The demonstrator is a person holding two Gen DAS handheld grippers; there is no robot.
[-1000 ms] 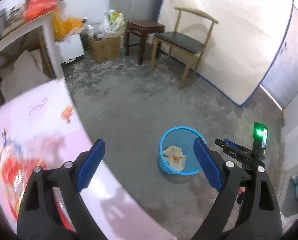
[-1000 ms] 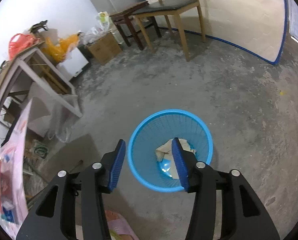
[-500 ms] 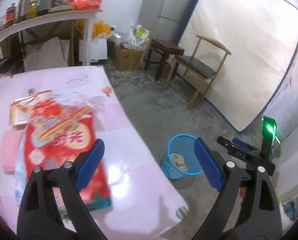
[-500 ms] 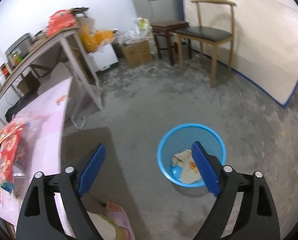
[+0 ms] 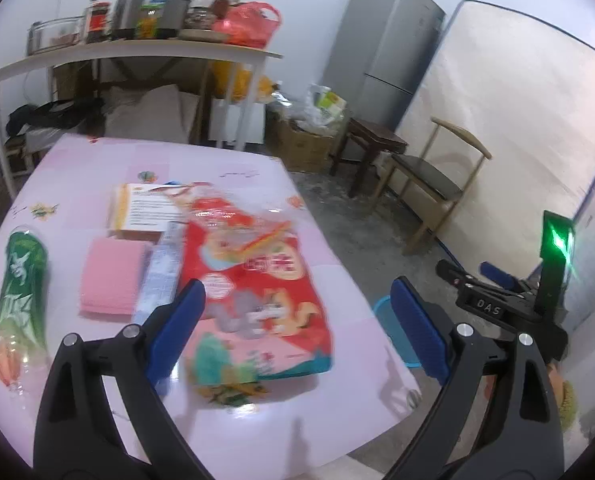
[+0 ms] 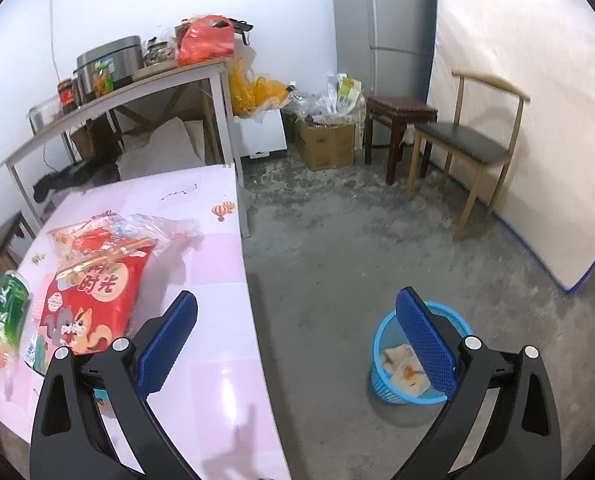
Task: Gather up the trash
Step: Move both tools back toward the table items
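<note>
Both views have swung off the floor and onto the pink bench since a second ago; the right gripper's jaws have just been opening, with nothing between them.

Left wrist: left gripper (image 5: 297,316) is hovering over the bench (image 5: 349,376), jaws spread wide and gripping nothing. A red snack bag (image 5: 253,280) is lying flat on the bench right ahead, between the jaws and slightly toward the left one. Left of the left jaw, a pink pad (image 5: 111,276) and, further left, a green bottle wrapper (image 5: 21,284) are lying on the bench. A printed booklet (image 5: 145,212) is sitting beyond the pad. A sliver of the blue basket (image 5: 385,312) is showing past the bench edge, just left of the right jaw.

Right wrist: right gripper (image 6: 297,344) is hanging over the bench corner, jaws fully spread and empty. The blue basket is standing on the floor behind the right jaw, with crumpled paper trash (image 6: 403,368) inside. The red snack bag is lying left of and beyond the left jaw. A wooden chair (image 6: 465,144) is standing far ahead.
</note>
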